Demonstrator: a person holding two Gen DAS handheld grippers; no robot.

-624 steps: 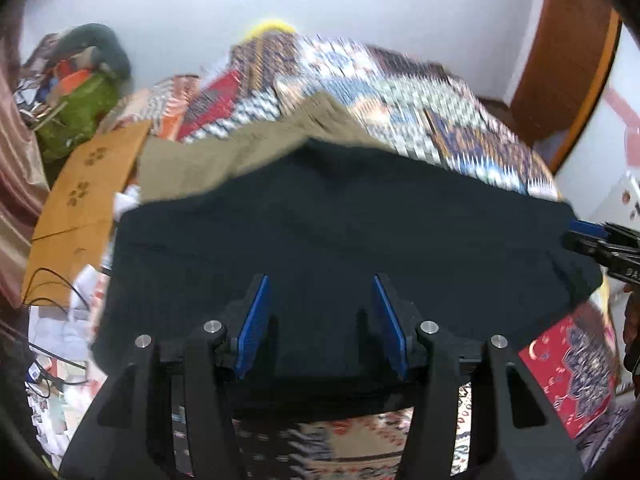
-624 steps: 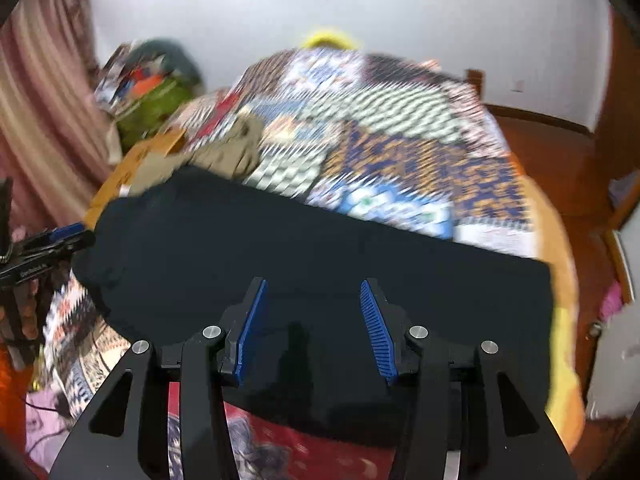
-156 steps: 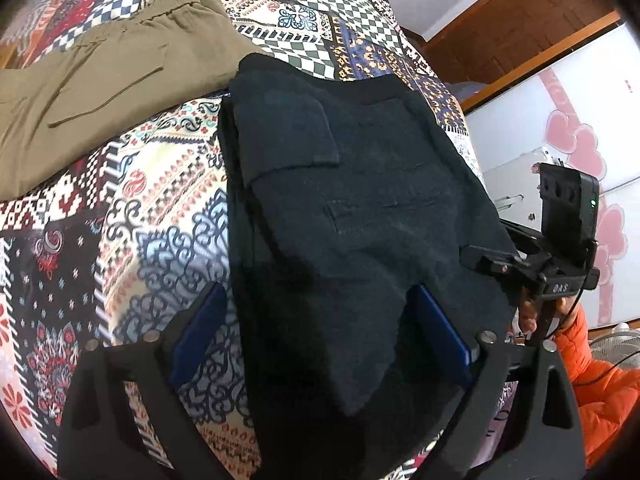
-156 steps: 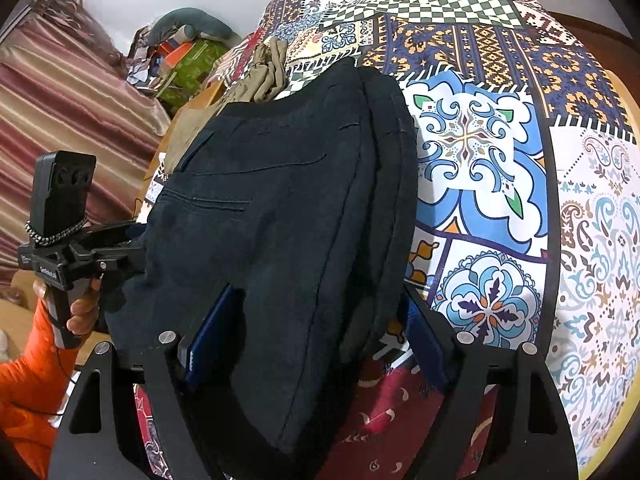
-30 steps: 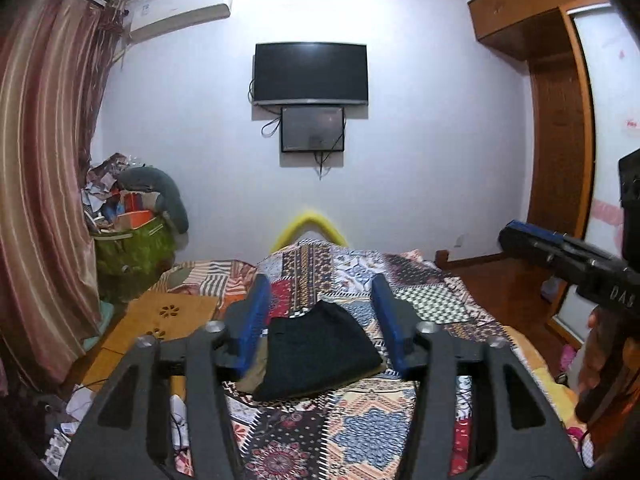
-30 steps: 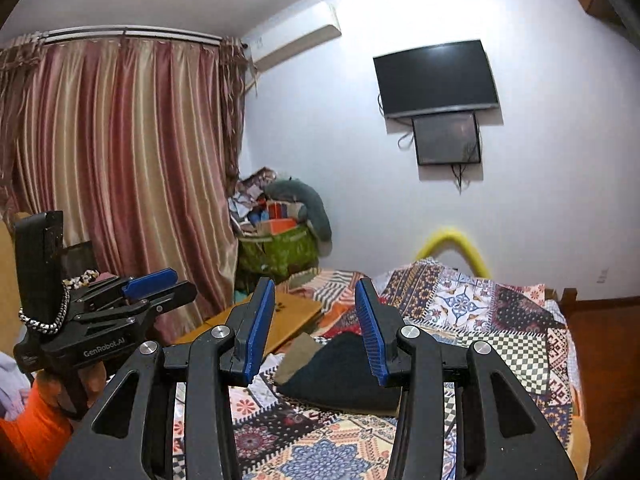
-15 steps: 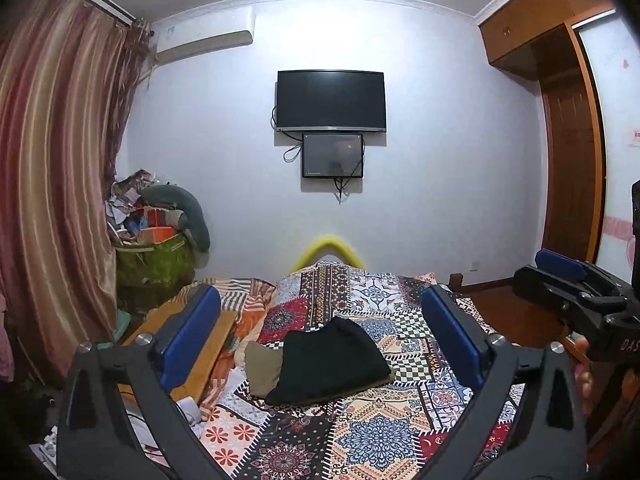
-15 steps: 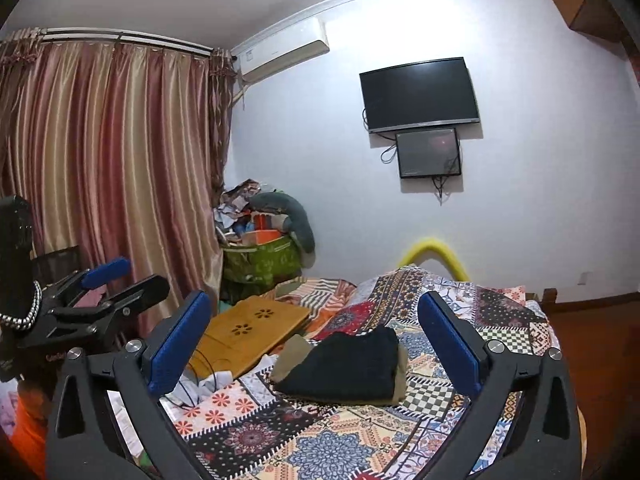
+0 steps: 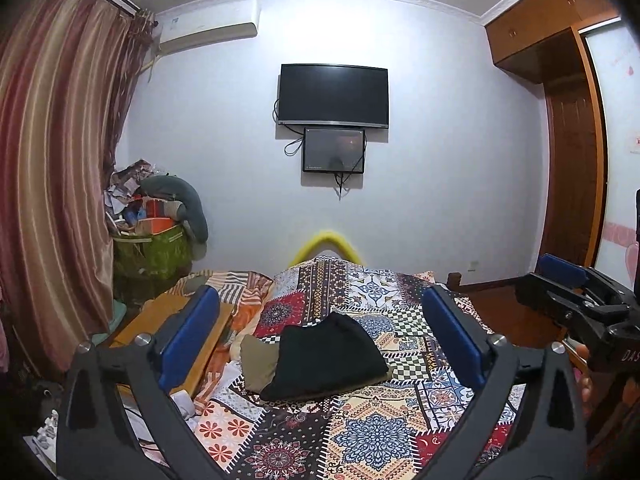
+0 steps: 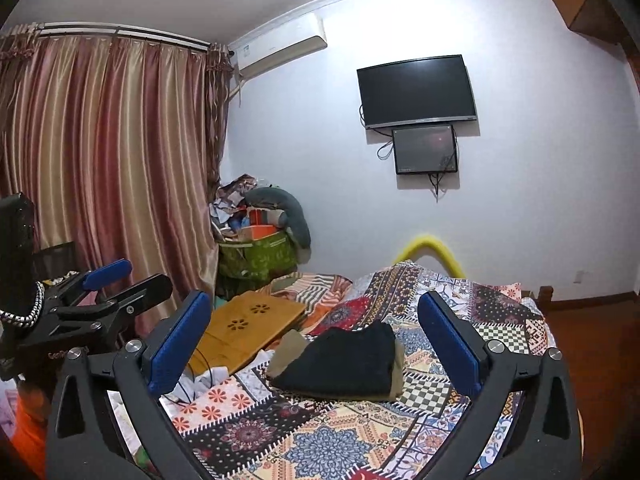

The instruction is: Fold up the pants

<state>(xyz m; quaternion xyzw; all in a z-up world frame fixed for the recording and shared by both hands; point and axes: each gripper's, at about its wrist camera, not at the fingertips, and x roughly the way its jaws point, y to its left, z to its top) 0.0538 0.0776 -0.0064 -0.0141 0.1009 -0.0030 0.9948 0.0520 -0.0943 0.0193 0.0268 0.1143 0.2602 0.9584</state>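
Both grippers, left gripper [image 9: 318, 338] and right gripper [image 10: 314, 338], hover level with jaws spread wide, well back from folded black pants [image 9: 326, 354] on the bed [image 9: 372, 436].

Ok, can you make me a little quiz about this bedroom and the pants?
1. True or false: the left gripper is holding the black pants.
2. What lies under the black pants? A) tan pants B) a pillow C) a towel
3. Fill in: both the left gripper and the right gripper are ____, held back from the bed.

Key: 1. False, they lie folded on the bed. 2. A. 3. Open.
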